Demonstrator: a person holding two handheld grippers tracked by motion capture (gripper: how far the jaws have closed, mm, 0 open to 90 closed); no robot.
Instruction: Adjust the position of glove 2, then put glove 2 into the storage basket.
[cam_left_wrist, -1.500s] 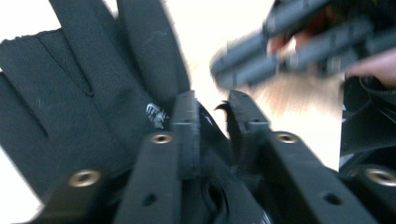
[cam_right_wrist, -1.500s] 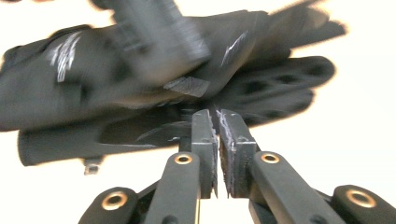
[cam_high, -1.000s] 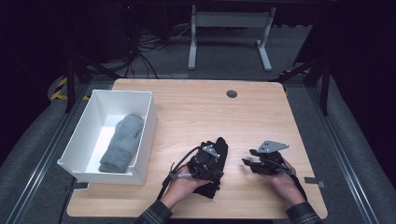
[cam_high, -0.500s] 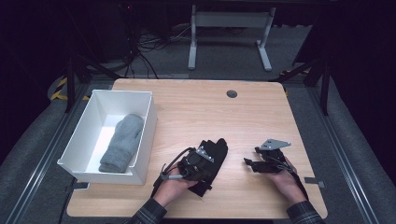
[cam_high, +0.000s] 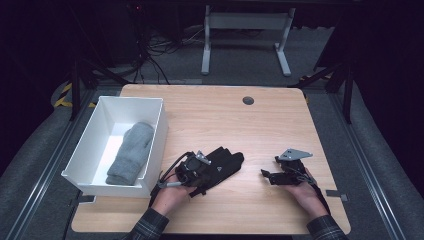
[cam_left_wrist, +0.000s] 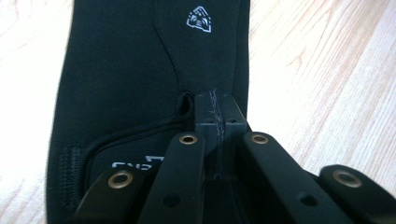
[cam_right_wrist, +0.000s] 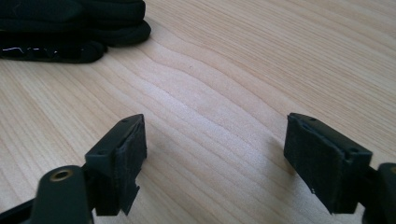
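The left tongs (cam_high: 200, 167) are clamped on the black glove (cam_high: 220, 165), pinching a fold of its fabric near the cuff; in the left gripper view the 2 pads (cam_left_wrist: 219, 116) sit pressed together with the cloth (cam_left_wrist: 140, 70) running out ahead of them. The glove lies on the bench (cam_high: 210, 115), just right of the white bin (cam_high: 155, 145), its fingers pointing toward the right tongs (cam_high: 267, 175).

Compared with a second ago, the glove and the left tongs have slid leftward across the bench, closer to the bin's near corner. The right tongs have just been opening: their jaws now stand wide apart over bare wood, nothing between them, with the glove's fingertips (cam_right_wrist: 70, 23) lying well off to one side in the right gripper view. The right hand itself has hardly shifted.

Taken together, this reads as a handover of the load to 1 side: the right tongs have let go and the left tongs alone are dragging the glove. A grey glove (cam_high: 131, 152) already lies inside the bin, so the black one is probably headed there as its companion. The next move likely calls for a lift over the bin wall, and a pinch on a single fold could let the glove swing or slip as it rises.
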